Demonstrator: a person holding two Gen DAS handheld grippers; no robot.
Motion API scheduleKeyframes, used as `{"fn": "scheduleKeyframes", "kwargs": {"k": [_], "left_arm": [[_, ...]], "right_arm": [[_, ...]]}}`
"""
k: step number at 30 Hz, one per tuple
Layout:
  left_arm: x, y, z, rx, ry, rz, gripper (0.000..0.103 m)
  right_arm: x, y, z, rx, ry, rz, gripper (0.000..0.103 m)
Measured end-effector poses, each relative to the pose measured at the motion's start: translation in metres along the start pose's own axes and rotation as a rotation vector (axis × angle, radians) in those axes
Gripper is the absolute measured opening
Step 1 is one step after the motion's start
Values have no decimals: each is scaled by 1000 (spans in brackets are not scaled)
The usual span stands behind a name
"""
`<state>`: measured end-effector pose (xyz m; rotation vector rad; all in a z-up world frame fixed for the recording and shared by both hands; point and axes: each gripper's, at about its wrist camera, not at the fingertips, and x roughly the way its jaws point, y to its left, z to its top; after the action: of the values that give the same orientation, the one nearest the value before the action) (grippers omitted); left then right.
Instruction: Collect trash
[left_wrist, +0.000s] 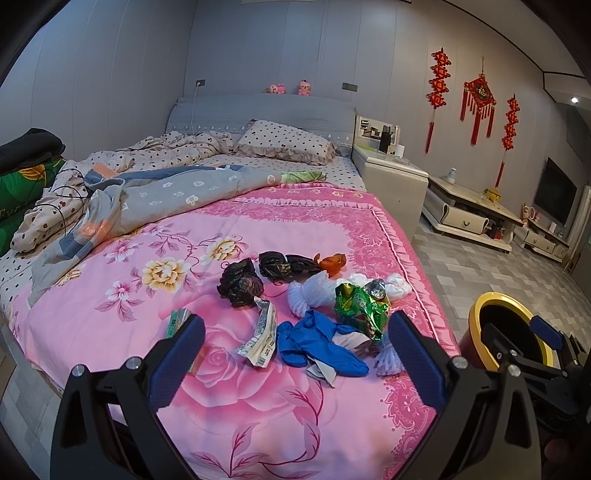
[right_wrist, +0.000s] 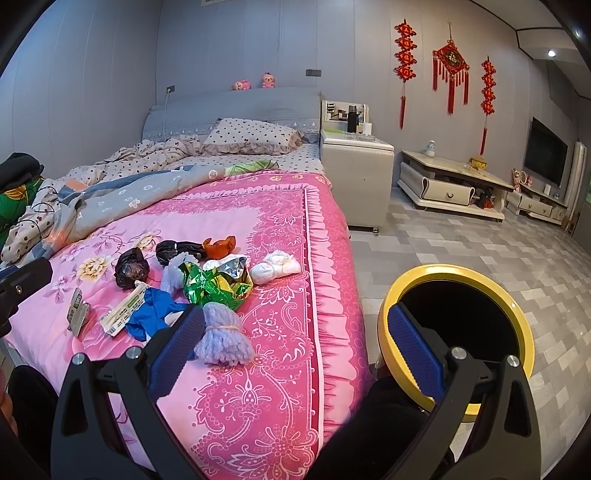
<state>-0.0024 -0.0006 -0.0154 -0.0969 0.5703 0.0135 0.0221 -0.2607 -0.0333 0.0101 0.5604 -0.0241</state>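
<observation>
Several pieces of trash lie on the pink floral bedspread (left_wrist: 280, 406): two black bags (left_wrist: 240, 284), an orange scrap (left_wrist: 332, 263), white foam netting (left_wrist: 314, 295), a green foil wrapper (left_wrist: 360, 306), a blue glove (left_wrist: 317, 343), crumpled paper strips (left_wrist: 260, 341) and a lilac foam sleeve (right_wrist: 221, 338). A yellow-rimmed black bin (right_wrist: 458, 332) stands on the floor beside the bed. My left gripper (left_wrist: 295, 354) is open and empty above the glove and paper. My right gripper (right_wrist: 295, 343) is open and empty over the bed's edge, between the lilac sleeve and the bin.
Rumpled quilts (left_wrist: 147, 192) and a dotted pillow (left_wrist: 284, 142) cover the far half of the bed. A white nightstand (right_wrist: 354, 177) stands at the bed's right side, with a low TV cabinet (right_wrist: 454, 184) beyond. The floor (right_wrist: 480, 243) is grey tile.
</observation>
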Motion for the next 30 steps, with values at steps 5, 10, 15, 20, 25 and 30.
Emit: {"fn": "scheduleKeyframes", "kwargs": {"k": [5,10,15,20,25,30], "left_arm": [[5,4,-2,-14,19,14,96],[18,12,5,-34,63,28,96],[28,19,12,-24,103,13,96],[47,39,15,-63,194,-35,96],[57,57,9,-11,239,5,96],[71,80,-2,-13,311,-16,96]], "right_arm": [[8,-1,4,-6,21,10,95],[20,-2,7,-22,58,35,96],[38,3,10,-58,107,68,95],[58,12,10,-112,175,110,95],[69,22,5,-160,225,166,95],[81,30,-1,-164,272,226,95]]}}
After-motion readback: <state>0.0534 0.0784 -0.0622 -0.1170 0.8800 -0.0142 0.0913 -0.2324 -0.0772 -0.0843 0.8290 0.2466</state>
